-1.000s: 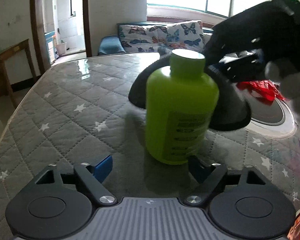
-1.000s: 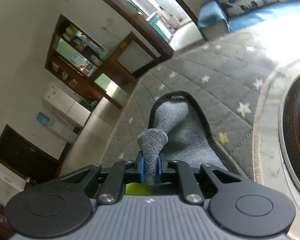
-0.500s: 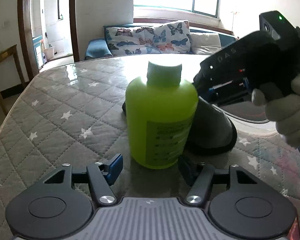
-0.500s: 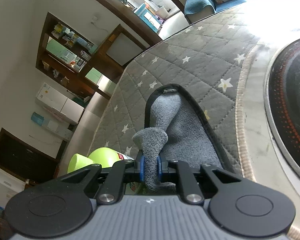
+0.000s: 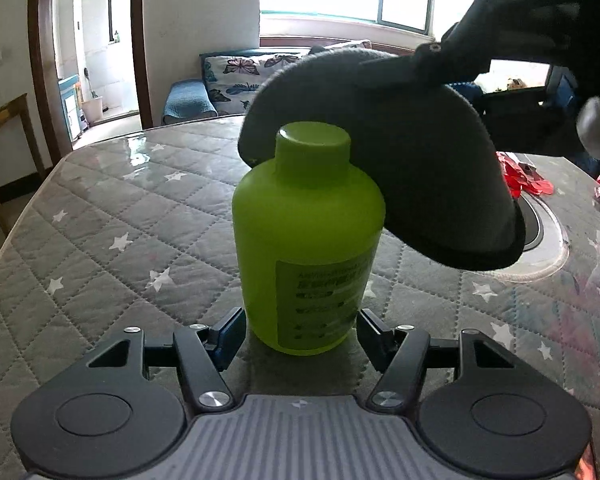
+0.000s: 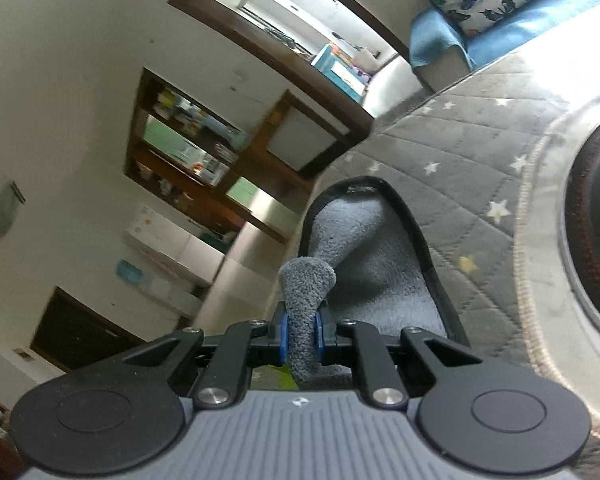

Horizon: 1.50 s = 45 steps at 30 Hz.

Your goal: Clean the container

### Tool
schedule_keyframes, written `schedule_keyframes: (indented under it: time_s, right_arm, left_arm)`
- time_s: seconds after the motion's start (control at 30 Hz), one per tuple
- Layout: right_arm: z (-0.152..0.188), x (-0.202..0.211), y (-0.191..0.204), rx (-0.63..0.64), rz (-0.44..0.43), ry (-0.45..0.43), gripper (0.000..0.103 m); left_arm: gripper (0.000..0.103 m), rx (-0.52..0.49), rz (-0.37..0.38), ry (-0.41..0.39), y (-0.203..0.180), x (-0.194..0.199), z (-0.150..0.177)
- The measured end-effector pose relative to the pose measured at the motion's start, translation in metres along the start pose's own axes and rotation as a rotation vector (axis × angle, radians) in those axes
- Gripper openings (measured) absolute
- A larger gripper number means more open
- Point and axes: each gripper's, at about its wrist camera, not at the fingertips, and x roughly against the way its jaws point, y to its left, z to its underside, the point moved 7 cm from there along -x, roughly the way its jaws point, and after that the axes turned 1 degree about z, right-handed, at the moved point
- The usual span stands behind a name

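Quilted grey table cover (image 5: 100, 216) with white stars, upright lime-green bottle (image 5: 308, 240) standing near its middle. Open cover extends to the left of the bottle as far as the rounded table edge; beyond that edge lie a doorway and floor. To the right, a round inset cooktop (image 5: 540, 232) interrupts the surface, with red wrappers (image 5: 524, 176) past it.

Left gripper (image 5: 300, 334): fingers flank the base of the bottle, one on each side, pads closed against its wall; the bottle rests on the cover between them.

Right gripper (image 6: 300, 338): jaws pinched together on a fold of a grey cloth (image 6: 364, 264). In the left wrist view this cloth (image 5: 400, 152) hangs above and behind the bottle's cap, draped toward the right shoulder of the bottle; whether it touches the bottle cannot be told. A gloved hand (image 5: 596, 136) carries that gripper at upper right.

Background: butterfly-print cushion (image 5: 240, 76) on a blue sofa, window above; a shelf unit (image 6: 188, 160) appears in the right wrist view.
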Motion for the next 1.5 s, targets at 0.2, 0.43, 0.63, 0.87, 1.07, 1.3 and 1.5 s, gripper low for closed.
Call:
schedule_keyframes:
  time_s: [0.2, 0.43, 0.63, 0.87, 1.07, 1.3, 1.5]
  right_arm:
    - [0.004, -0.01, -0.014, -0.04, -0.011, 0.011, 0.012]
    - [-0.003, -0.035, -0.039, -0.066, 0.069, 0.048, 0.012]
    - [0.012, -0.06, -0.064, -0.091, 0.13, 0.106, 0.012]
    - [0.023, -0.049, -0.067, -0.087, 0.129, 0.131, 0.012]
    - [0.042, -0.036, -0.054, -0.036, 0.148, 0.147, 0.012]
    - [0.028, -0.012, -0.03, -0.051, 0.065, 0.085, 0.012]
    - [0.004, -0.016, 0.0, -0.012, -0.005, 0.054, 0.012]
  left_arm:
    - [0.065, 0.001, 0.004, -0.003, 0.0, 0.0, 0.0]
    - [0.065, 0.001, 0.007, -0.002, -0.001, 0.0, 0.001]
    - [0.065, -0.001, 0.013, 0.002, -0.001, 0.001, 0.001]
    - [0.064, -0.012, 0.007, 0.009, 0.003, 0.006, 0.002]
    - [0.065, 0.004, 0.0, 0.001, 0.008, 0.013, 0.003]
    - [0.068, 0.025, -0.017, -0.013, 0.007, 0.012, -0.004]
    - [0.07, 0.052, -0.026, -0.015, 0.008, 0.009, -0.005]
